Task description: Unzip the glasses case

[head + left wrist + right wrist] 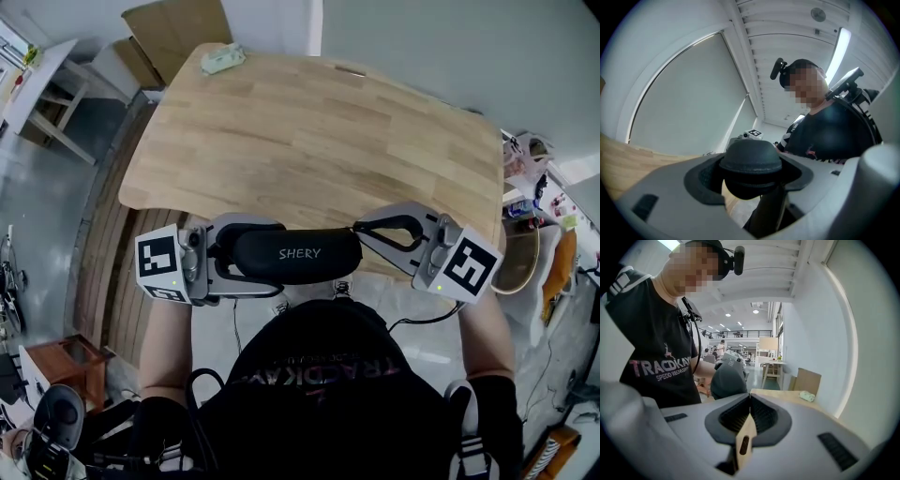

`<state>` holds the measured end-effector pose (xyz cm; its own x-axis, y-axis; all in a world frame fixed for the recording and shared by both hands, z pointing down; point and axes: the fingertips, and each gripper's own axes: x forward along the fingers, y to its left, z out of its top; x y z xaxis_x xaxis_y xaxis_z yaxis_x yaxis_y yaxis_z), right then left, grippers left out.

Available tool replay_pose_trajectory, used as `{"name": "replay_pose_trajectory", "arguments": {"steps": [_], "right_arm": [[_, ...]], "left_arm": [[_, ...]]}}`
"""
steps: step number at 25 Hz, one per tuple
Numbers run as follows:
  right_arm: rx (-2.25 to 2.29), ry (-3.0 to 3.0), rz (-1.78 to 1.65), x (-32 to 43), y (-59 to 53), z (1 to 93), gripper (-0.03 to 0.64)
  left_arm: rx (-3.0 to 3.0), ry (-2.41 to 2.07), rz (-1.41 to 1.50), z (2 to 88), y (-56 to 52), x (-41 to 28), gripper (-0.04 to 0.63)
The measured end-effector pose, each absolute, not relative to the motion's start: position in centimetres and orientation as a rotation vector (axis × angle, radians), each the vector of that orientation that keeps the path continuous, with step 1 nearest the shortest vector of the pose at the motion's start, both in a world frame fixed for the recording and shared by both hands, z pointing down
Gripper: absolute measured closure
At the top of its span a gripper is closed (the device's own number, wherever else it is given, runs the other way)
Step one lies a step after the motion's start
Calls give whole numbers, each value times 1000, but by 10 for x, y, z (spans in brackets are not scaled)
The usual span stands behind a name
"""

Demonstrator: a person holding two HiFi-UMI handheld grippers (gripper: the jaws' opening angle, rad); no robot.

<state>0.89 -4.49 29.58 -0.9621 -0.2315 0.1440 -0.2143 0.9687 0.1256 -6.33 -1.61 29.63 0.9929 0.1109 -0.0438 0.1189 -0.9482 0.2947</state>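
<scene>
The black glasses case (298,254), printed SHERY, hangs level in front of the person's chest, just off the wooden table's (309,141) near edge. My left gripper (278,260) is shut on the case's left end, one jaw on each long side. In the left gripper view the case's rounded end (751,157) fills the space between the jaws of the left gripper (751,165). My right gripper (361,229) is shut, its tips at the case's right end. In the right gripper view the case (726,380) sits just beyond the closed right gripper (750,397). Whether a zipper pull is pinched is hidden.
A small pale green object (223,60) lies at the table's far left corner, with cardboard (178,28) leaning behind it. A wooden stool (66,364) stands at lower left. A cluttered shelf (534,178) is at the right. The person's torso (319,394) is close behind both grippers.
</scene>
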Motion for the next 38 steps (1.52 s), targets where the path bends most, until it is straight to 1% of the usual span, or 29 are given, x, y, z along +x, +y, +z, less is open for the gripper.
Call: {"name": "replay_pose_trajectory", "arguments": {"steps": [4, 5, 7, 8, 10, 13, 16, 19, 25, 26, 28, 34, 37, 38], "right_arm": [[365, -2966, -87, 17, -47, 297, 592], [356, -2970, -18, 23, -45, 298, 563], [307, -2983, 162, 36, -40, 299, 402], [275, -2998, 229, 39, -36, 296, 345], [214, -3018, 269, 34, -27, 288, 303], [129, -2968, 165, 8, -17, 290, 254], [73, -2824, 26, -3, -18, 310, 238], [42, -2695, 48, -4, -17, 330, 238], [13, -2631, 33, -5, -10, 360, 243], [9, -2631, 26, -3, -10, 364, 258], [-2, -2644, 29, 3, -11, 368, 265], [-38, -2601, 59, 48, -13, 387, 272], [33, -2602, 134, 84, -33, 403, 273], [81, -2600, 161, 95, -45, 412, 273]], "left_arm": [[2836, 134, -53, 298, -19, -64, 262], [2837, 122, -57, 298, -20, -64, 262], [2837, 96, -69, 299, -22, -65, 262], [2837, 85, -77, 299, -23, -65, 262], [2835, 77, -90, 299, -24, -64, 262], [2831, 83, -93, 300, -23, -63, 262], [2827, 102, -63, 305, -24, -53, 262], [2821, 127, -8, 314, -24, -35, 262], [2796, 144, 60, 330, -23, -6, 262], [2798, 143, 78, 333, -24, -3, 262], [2794, 148, 112, 339, -24, 3, 262], [2731, 118, 191, 366, -28, 23, 267], [2694, -1, 205, 378, -42, 21, 329], [2688, -48, 227, 383, -46, 21, 382]]}}
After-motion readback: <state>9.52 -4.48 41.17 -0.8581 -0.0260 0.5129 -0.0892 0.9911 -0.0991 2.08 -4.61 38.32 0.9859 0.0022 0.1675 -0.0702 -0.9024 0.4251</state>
